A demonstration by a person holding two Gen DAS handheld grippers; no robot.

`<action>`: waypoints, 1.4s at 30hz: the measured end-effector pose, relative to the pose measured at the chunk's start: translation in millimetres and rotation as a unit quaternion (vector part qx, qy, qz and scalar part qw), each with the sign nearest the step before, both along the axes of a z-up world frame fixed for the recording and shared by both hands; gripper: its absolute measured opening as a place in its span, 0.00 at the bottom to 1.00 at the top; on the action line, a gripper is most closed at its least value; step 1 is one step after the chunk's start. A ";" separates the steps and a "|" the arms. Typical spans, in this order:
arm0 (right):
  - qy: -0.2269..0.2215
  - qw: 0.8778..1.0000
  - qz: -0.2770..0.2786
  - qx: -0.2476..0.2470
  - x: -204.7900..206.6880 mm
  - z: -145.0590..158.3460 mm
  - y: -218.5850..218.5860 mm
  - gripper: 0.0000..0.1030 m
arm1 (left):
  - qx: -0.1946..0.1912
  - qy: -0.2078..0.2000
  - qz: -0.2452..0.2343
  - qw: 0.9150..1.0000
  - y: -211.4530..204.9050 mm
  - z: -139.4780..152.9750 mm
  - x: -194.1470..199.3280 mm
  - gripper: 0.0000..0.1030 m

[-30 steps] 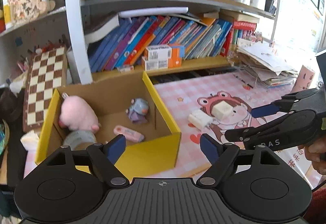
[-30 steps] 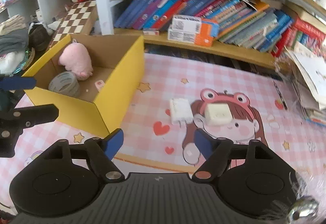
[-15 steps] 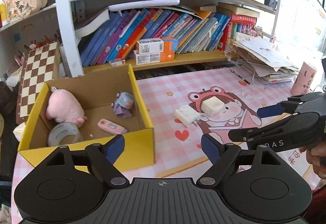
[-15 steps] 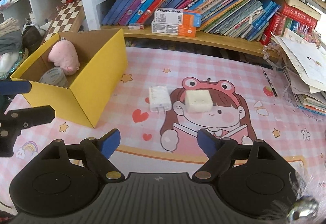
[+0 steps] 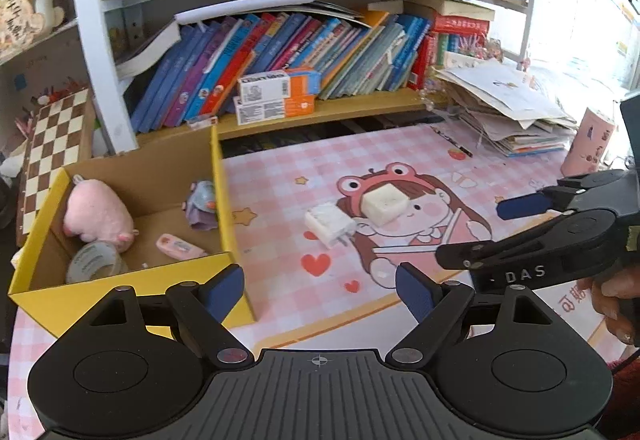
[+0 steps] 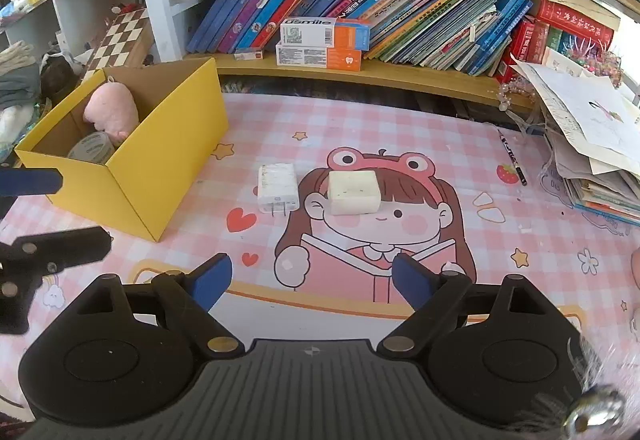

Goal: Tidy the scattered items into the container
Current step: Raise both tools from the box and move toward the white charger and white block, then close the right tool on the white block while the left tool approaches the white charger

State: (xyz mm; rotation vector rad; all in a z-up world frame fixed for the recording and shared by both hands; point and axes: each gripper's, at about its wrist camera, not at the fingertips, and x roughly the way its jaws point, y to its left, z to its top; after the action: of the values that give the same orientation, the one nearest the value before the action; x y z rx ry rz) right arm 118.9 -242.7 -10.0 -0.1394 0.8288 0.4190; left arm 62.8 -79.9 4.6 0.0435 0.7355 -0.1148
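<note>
A yellow cardboard box point(image 5: 234, 240) point(image 6: 168, 160) stands at the left of the pink mat. It holds a pink plush point(image 5: 98, 210), a tape roll point(image 5: 94, 264), a small pink item point(image 5: 180, 246) and a purple-grey toy point(image 5: 202, 204). A white charger plug point(image 5: 330, 223) point(image 6: 277, 187) and a cream block point(image 5: 385, 205) point(image 6: 354, 192) lie on the mat beside each other. My left gripper point(image 5: 320, 290) is open and empty, near the box's front corner. My right gripper point(image 6: 310, 278) is open and empty, in front of the two items; it also shows in the left wrist view point(image 5: 480, 232).
A wooden shelf with leaning books point(image 6: 360, 12) and toothpaste boxes point(image 6: 322, 44) runs along the back. A paper stack point(image 6: 592, 144) and a pencil point(image 6: 512, 156) lie at the right. A chessboard point(image 5: 48, 144) leans left of the box. A pink cup point(image 5: 588, 148) stands far right.
Both grippers have pulled back and shifted right of the box; the charger and block now sit nearer the view centres. Both stay open and empty.
</note>
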 end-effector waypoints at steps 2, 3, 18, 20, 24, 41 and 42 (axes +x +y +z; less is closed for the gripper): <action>0.000 1.000 0.002 0.001 1.1 -0.7 -3.6 0.84 | 0.002 0.002 -0.004 1.000 -6.3 -0.5 1.4 0.83; 0.001 1.000 0.002 0.002 1.7 -1.1 -5.4 0.84 | 0.003 0.003 -0.006 1.000 -9.0 -1.0 2.4 0.83; 0.012 1.000 -0.009 0.006 23.2 -13.3 -28.2 0.84 | 0.012 0.022 -0.016 1.000 -34.7 -13.6 29.7 0.83; 0.014 1.000 -0.009 0.005 28.5 -15.4 -28.6 0.85 | 0.013 0.025 -0.016 0.999 -35.8 -15.8 34.9 0.83; 0.019 1.000 -0.008 0.003 38.5 -20.0 -27.8 0.85 | 0.012 0.034 -0.017 0.999 -36.5 -21.6 44.5 0.83; 0.038 0.999 -0.010 -0.020 86.4 -46.3 -21.7 0.84 | 0.006 0.045 -0.002 0.999 -29.1 -55.7 96.2 0.82; 0.039 0.999 -0.011 -0.020 89.4 -47.8 -21.2 0.83 | 0.005 0.047 -0.001 0.999 -29.2 -58.7 99.4 0.82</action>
State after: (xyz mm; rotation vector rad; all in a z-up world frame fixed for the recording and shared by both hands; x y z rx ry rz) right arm 208.3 -263.8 -57.8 -0.1524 0.9157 0.3892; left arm 162.2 -109.1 -54.2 0.0497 0.8292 -0.1154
